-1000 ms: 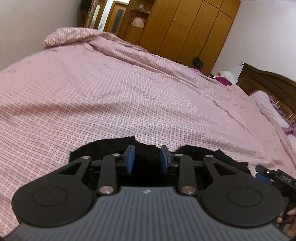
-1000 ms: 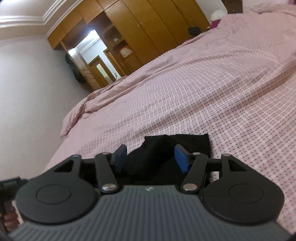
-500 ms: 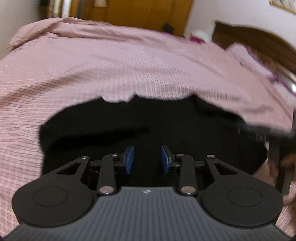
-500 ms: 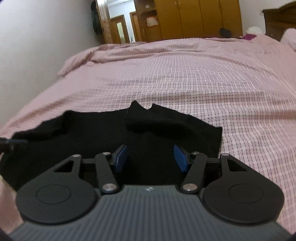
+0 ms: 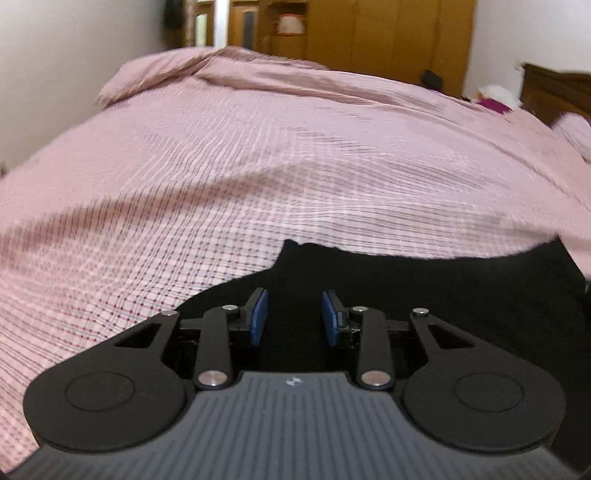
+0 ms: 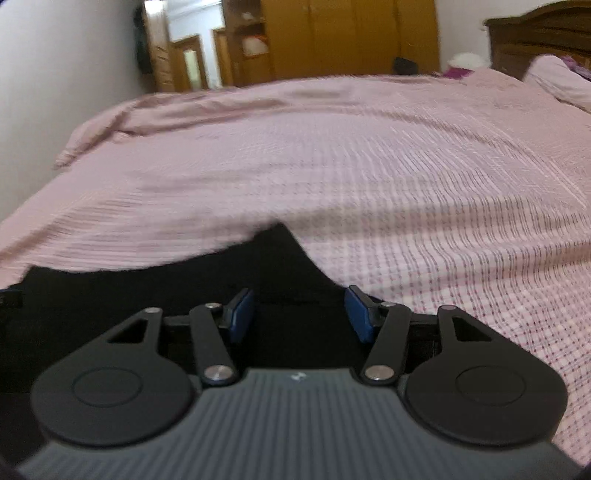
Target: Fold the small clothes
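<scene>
A small black garment [image 5: 424,280] lies spread on the pink checked bedspread [image 5: 258,166], near its front edge. My left gripper [image 5: 294,317] is open, its blue pads apart, over the garment's left part with nothing between them. In the right wrist view the same black garment [image 6: 166,291] stretches to the left, and my right gripper [image 6: 299,314] is open over its right end, empty. Both views are motion-blurred.
The bedspread [image 6: 369,166] runs far back to a bunched fold [image 5: 166,70]. Wooden wardrobes [image 5: 388,33] stand behind the bed, a dark headboard [image 6: 539,40] and pillow [image 6: 554,81] at the right, a white wall on the left.
Both grippers have shifted forward and tilted up, so less of the garment shows in each view than half a second ago. Both stay open and empty.
</scene>
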Motion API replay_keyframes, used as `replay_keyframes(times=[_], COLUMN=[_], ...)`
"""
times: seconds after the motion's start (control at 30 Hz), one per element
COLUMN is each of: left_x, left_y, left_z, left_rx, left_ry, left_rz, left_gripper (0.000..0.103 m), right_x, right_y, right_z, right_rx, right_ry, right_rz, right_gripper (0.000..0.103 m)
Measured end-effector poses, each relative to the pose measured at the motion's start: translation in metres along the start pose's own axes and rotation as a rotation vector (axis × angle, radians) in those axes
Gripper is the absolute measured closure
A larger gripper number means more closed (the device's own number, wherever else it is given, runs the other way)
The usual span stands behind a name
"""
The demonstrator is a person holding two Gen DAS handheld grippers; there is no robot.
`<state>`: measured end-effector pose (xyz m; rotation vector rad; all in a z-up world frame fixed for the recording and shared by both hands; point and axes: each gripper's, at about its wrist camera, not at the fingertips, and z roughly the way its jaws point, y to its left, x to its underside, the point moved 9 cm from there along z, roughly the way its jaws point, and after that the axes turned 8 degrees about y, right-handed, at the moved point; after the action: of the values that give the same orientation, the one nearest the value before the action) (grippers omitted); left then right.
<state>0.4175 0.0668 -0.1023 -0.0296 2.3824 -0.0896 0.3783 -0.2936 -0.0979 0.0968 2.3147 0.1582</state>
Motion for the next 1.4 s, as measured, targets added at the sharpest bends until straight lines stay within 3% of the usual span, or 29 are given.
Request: replay_keyframes(times=[0.37, 0.5, 0.63, 0.77, 0.97, 1.2, 1.4], left_x=[0.004, 0.009, 0.018, 0.035, 0.058, 0.082, 0.095], left_y=[-0.001, 0.001, 0.01, 0.023, 0.029, 0.018, 0.025], left_z=[0.002, -0.022, -0.051, -0.083, -0.12, -0.138, -0.122], left_rx=[-0.038, -0.061, -0.073, -0.081, -0.067, -0.075, -0.115], left_ry=[-0.012, 0.007, 0.015, 0.029, 0.05, 0.07, 0.11], left_rz=[0.028, 0.022, 0.016, -0.005, -0.025, -0.002, -0.014], left_gripper=[0.065, 0.063, 0.059, 0.055, 0.049, 0.047, 0.043], right_x=[0.008, 0.005, 0.012, 0.023, 0.046, 0.071, 0.071], right_y=[-0.006, -0.009, -0.022, -0.04, -0.062, -0.064, -0.05], right_z=[0.003, -0.016, -0.054, -0.088, -0.112, -0.12, -0.097], right_rx=[-0.045, -0.074, -0.098, -0.084, -0.038, -0.106, -0.172], right_ry=[-0.016, -0.009, -0.06, -0.085, -0.056, -0.036, -0.001], right_rz=[0.05, 0.089, 0.144, 0.173, 0.218, 0.302, 0.303], right_gripper=[0.045, 0.045, 0.044, 0.044, 0.044, 0.044, 0.042])
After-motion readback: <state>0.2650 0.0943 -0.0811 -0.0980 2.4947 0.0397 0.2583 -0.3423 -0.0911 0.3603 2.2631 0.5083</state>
